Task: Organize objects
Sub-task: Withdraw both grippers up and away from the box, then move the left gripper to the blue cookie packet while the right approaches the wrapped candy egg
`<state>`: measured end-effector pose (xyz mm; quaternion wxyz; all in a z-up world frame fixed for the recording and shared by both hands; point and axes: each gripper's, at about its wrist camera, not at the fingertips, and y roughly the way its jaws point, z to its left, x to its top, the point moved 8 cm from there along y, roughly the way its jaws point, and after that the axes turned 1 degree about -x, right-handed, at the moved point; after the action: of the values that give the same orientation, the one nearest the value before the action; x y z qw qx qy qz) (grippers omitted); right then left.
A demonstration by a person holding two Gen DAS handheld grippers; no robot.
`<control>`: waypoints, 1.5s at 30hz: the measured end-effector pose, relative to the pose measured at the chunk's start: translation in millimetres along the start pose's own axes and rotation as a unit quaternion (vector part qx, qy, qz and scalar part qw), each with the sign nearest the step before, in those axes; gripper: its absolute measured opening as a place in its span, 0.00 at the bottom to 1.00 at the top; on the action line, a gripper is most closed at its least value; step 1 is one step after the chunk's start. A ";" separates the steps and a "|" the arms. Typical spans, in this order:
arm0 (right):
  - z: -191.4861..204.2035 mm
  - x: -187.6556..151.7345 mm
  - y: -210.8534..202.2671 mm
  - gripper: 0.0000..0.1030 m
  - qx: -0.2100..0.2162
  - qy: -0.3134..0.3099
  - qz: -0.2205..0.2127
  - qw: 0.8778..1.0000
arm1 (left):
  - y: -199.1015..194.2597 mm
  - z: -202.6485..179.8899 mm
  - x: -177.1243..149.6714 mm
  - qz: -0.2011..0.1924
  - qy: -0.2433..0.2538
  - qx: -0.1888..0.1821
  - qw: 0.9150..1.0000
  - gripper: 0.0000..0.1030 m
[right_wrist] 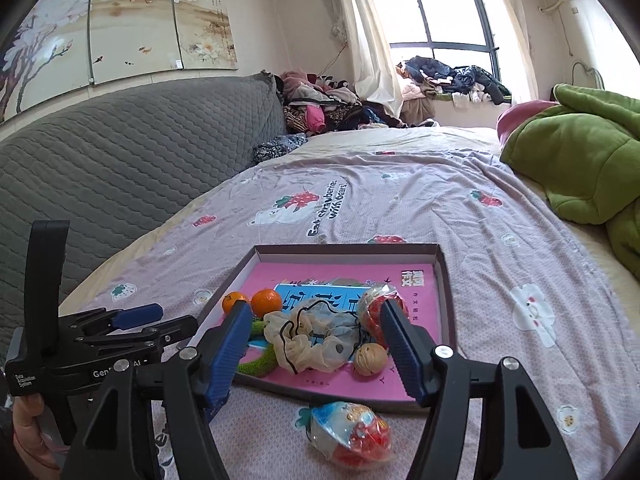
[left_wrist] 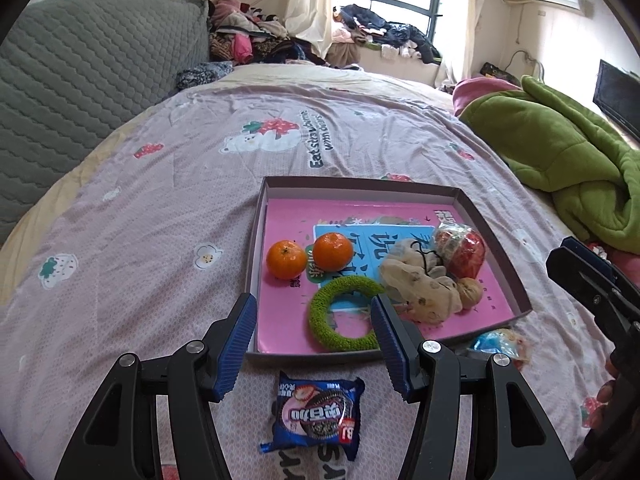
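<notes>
— Left of the shallow box [left_wrist: 496, 240]'s middle?
— Two oranges [left_wrist: 286, 265], then a green ring [left_wrist: 344, 312]; below it, a blue cookie packet [left_wrist: 318, 414], seen only from the left gripper [left_wrist: 314, 350].
— Jaws?
— Both wide, empty; the right gripper [right_wrist: 316, 350] alone shows a wrapped toy [right_wrist: 352, 434] below the box.

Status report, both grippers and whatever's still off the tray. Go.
Left gripper open, empty, over cookie packet. Right gripper open, empty. Wrapped snack outside tray. Nothing blocking.

Green blanket [left_wrist: 568, 160], grey quilted headboard [right_wrist: 120, 160]
</notes>
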<state>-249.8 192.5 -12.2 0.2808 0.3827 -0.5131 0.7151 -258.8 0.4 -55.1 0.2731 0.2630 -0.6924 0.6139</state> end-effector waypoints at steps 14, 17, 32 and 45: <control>6.4 1.4 -44.8 0.64 -0.018 -0.020 -0.015 1.000 | -41.0 -7.8 -9.0 -0.012 0.006 -0.002 1.000 0.59; 7.9 -0.8 -53.3 0.64 -0.022 -0.024 -0.016 0.999 | -48.6 -10.6 -10.9 -0.014 0.009 -0.004 1.000 0.59; 20.2 -8.3 -85.9 0.65 -0.024 -0.041 -0.023 0.999 | -90.5 -20.9 -17.1 -0.032 0.026 -0.004 0.999 0.59; 19.2 -26.0 -89.4 0.65 -0.029 -0.060 -0.007 0.998 | -81.6 -23.8 -39.1 -0.005 0.038 -0.001 0.999 0.59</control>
<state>-159.6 202.3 16.0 0.2654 0.4204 -0.5473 0.6733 -172.6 16.3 -22.5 0.3020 0.2425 -0.6809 0.6215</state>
